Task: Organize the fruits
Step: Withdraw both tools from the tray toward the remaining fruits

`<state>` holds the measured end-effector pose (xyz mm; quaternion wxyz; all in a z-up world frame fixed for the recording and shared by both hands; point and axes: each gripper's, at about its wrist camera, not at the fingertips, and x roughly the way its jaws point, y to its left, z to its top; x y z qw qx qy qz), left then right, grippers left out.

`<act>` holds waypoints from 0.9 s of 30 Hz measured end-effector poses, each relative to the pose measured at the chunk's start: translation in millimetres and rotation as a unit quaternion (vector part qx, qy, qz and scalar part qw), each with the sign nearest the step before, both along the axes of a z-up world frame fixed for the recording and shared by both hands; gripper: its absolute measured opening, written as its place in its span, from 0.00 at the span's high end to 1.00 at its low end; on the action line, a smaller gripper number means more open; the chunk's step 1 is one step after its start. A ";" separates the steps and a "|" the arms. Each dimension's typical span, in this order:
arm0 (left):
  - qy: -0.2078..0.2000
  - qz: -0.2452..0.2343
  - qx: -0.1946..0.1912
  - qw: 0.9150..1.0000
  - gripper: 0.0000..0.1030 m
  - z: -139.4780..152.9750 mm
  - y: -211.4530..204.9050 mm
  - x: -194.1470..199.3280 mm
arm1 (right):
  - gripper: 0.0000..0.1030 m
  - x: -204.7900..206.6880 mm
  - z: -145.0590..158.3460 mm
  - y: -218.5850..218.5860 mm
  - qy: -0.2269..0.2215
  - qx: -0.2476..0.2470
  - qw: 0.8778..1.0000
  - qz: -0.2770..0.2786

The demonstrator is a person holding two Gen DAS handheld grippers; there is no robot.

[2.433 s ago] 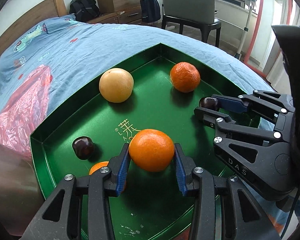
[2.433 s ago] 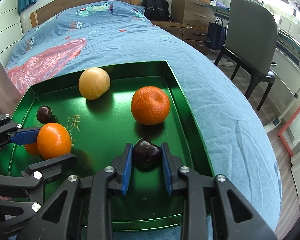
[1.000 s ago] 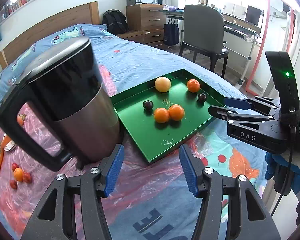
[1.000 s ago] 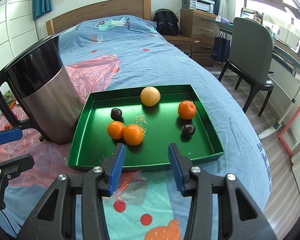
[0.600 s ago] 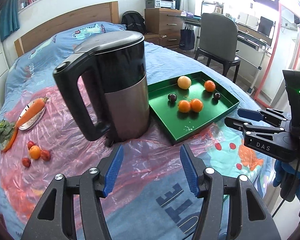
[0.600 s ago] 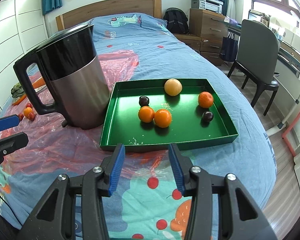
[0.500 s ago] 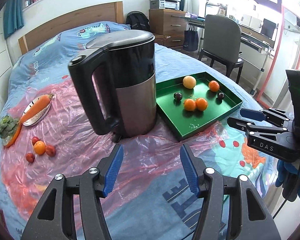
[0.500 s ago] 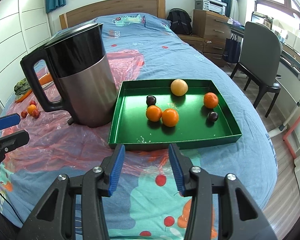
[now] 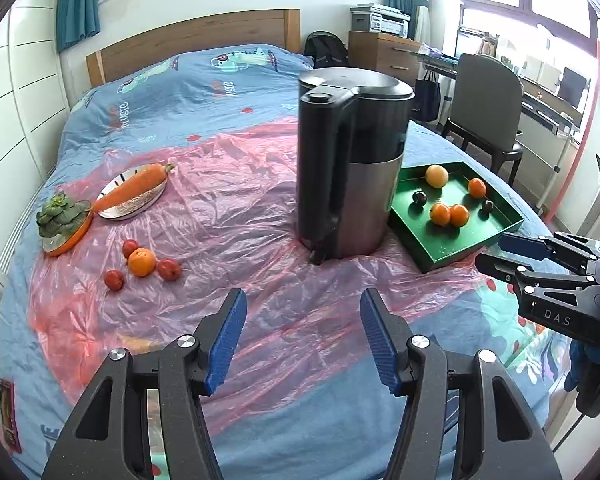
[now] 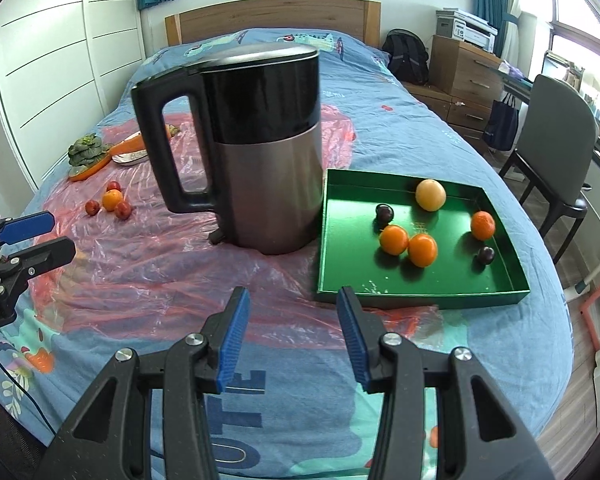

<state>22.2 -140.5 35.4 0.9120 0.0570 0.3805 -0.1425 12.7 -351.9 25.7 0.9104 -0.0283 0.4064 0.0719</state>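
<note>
While both tools hang above the blue printed bedspread (image 9: 172, 92), the left gripper (image 9: 303, 336) stands with its jaws well apart and nothing between them, and the right gripper (image 10: 290, 334) likewise gapes empty. Ahead and to the right of the right gripper lies the shallow green metal tray (image 10: 352, 280), holding two touching oranges (image 10: 408, 245), a third orange (image 10: 483, 225), a pale yellow round fruit (image 10: 430, 195) and two dark plums (image 10: 385, 213). Left of the tray stands a black and steel electric kettle (image 10: 260, 152). Far ahead-left of the left gripper, one small orange (image 9: 141, 262) and three red fruits (image 9: 169, 269) rest on the pink plastic sheet (image 9: 228, 184).
</note>
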 end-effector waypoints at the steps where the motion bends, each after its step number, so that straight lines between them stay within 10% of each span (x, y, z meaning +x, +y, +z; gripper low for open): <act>1: -0.001 0.006 0.000 1.000 0.48 -0.6 6.9 0.1 | 0.26 0.5 -0.6 6.8 0.001 0.001 1.000 0.005; 27: 0.021 0.169 -0.035 0.985 0.48 -57.0 189.6 50.5 | 0.26 50.0 -49.2 184.5 0.053 -0.006 0.989 0.138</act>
